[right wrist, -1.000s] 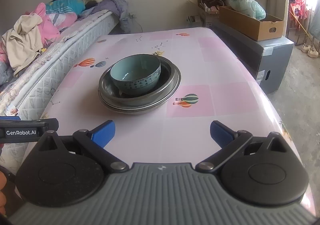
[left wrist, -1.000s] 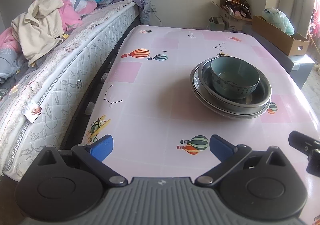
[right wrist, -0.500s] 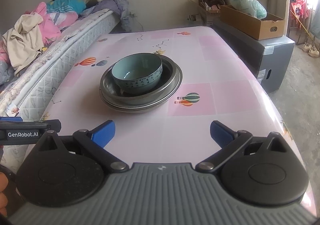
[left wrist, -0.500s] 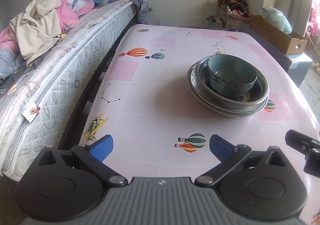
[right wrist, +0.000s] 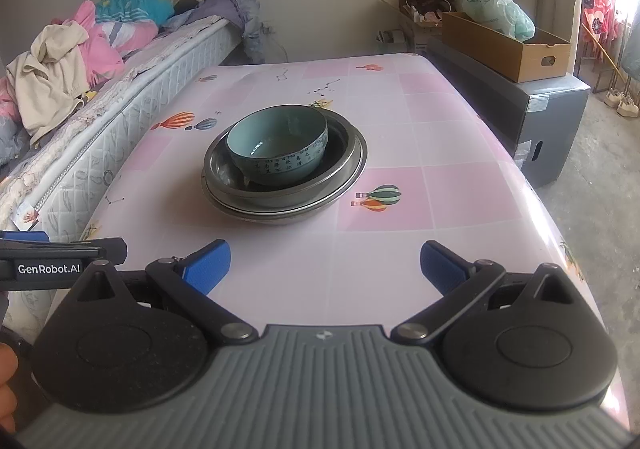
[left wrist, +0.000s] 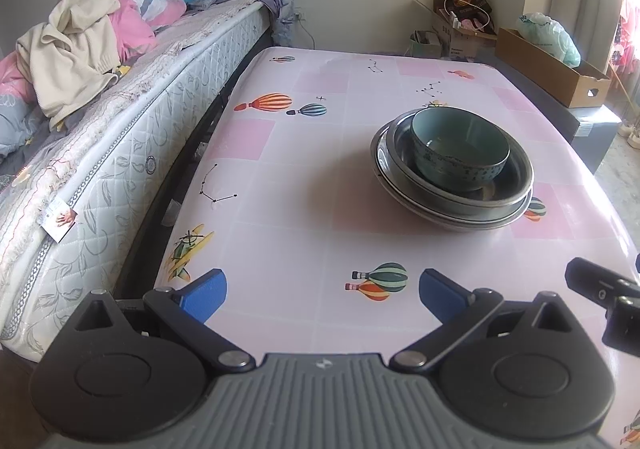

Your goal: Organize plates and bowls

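Observation:
A teal ceramic bowl [left wrist: 460, 153] sits inside stacked metal plates [left wrist: 452, 205] on the pink table. The bowl [right wrist: 280, 153] and the plates [right wrist: 284, 205] also show in the right wrist view, at the table's middle. My left gripper [left wrist: 322, 295] is open and empty, low over the table's near edge, well short of the stack. My right gripper [right wrist: 325, 265] is open and empty, also near the front edge, facing the stack. Part of the right gripper [left wrist: 604, 289] shows at the right of the left wrist view.
The pink balloon-print table [left wrist: 304, 177] stands against a bed [left wrist: 120, 121] piled with clothes on the left. A dark cabinet [right wrist: 532, 117] with a cardboard box [right wrist: 508, 45] stands to the right. Bags and boxes [left wrist: 460, 17] lie by the far wall.
Both grippers have drawn back and risen slightly, so the stack looks a little farther off. Both stay open; the bowl and plates have not moved.

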{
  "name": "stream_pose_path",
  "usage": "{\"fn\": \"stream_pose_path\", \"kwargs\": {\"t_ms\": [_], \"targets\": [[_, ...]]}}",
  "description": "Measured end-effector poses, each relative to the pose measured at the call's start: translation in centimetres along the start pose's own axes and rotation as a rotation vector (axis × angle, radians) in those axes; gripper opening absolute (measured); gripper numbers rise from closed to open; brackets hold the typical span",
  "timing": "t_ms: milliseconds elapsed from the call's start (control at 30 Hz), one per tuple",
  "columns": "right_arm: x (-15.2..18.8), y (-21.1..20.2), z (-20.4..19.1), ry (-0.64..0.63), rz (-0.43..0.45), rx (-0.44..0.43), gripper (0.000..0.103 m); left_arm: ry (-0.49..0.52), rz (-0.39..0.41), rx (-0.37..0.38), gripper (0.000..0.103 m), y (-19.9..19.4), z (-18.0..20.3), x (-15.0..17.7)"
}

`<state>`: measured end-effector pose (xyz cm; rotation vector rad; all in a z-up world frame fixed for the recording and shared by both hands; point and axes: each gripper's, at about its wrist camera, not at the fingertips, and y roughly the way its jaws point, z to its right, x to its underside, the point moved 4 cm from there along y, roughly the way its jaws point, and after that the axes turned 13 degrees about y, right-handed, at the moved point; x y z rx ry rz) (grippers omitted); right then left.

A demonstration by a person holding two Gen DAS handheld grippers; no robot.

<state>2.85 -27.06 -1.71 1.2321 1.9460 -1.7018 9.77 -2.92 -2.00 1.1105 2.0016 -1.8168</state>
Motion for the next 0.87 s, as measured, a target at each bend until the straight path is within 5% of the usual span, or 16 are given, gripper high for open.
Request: {"fn": "stream_pose_path", "kwargs": {"t_ms": [867], "targets": [[-0.04,0.0,-0.28,-0.006,-0.009,0.002,0.102,-0.008,-0.009,0.009,0.103,0.49,-0.28,0.31]]}}
